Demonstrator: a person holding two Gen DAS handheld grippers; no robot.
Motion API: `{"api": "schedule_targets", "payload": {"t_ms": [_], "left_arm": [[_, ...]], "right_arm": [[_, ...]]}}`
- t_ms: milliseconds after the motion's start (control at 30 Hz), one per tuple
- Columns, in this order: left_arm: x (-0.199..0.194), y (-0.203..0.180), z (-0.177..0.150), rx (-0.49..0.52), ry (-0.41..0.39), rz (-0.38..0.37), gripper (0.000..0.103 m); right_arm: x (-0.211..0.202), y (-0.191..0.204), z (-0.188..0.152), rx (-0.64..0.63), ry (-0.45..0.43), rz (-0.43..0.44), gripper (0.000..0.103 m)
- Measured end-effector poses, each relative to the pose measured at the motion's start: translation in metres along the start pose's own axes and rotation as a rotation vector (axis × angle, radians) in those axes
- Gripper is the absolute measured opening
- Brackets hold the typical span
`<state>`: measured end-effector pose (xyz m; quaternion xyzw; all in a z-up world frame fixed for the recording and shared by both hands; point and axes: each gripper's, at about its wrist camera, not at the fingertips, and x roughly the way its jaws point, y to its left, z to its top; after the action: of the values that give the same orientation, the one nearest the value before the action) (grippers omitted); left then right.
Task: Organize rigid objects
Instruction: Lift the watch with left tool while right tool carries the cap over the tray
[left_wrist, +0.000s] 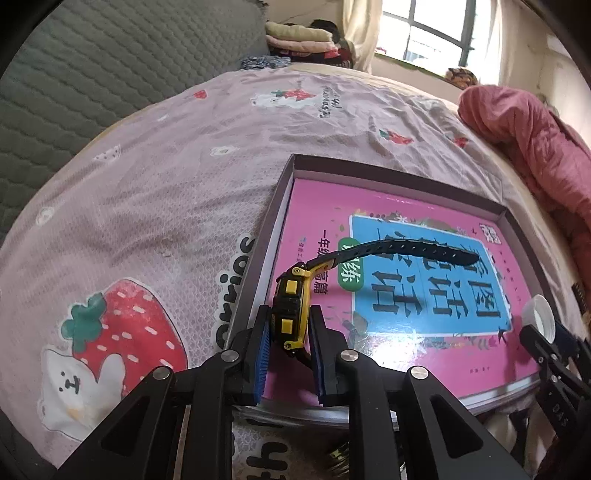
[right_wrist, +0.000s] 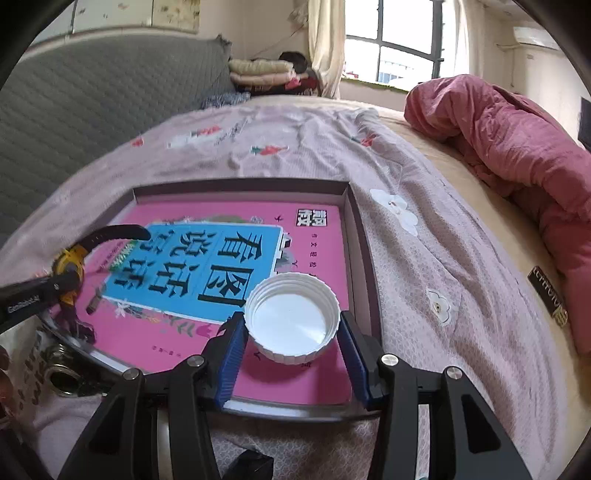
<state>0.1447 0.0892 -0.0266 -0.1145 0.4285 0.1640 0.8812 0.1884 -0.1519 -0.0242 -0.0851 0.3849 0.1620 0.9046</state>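
Progress: pink book (right_wrist: 207, 332) already in shallow cardboard box (right_wrist: 364, 258) | left gripper (left_wrist: 286, 332) pinching yellow-black wristwatch (left_wrist: 288, 310) | right gripper (right_wrist: 291, 332) pinching white ribbed plastic cap (right_wrist: 293, 317) | both above box, unplaced.

The pink book (right_wrist: 236, 280) reads 看图说话; the bedsheet (left_wrist: 147, 206) "orrios".

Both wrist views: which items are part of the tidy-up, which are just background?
In play:
left gripper holding watch
right gripper holding white cap
box containing pink book

Background:
red quilt
folded clothes
bedsheet
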Motion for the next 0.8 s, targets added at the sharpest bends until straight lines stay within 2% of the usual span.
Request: {"api": "schedule_targets", "payload": {"t_ms": [267, 800], "left_arm": [[-0.002, -0.004, 0.001, 0.033, -0.003, 0.010, 0.020], [-0.006, -0.006, -0.001, 0.039, 0.002, 0.002, 0.021]], "right_arm": [[0.004, 0.002, -0.001, 0.014, 0.031, 0.050, 0.050], [-0.006, 0.000, -0.008, 0.004, -0.043, 0.057, 0.050]]}}
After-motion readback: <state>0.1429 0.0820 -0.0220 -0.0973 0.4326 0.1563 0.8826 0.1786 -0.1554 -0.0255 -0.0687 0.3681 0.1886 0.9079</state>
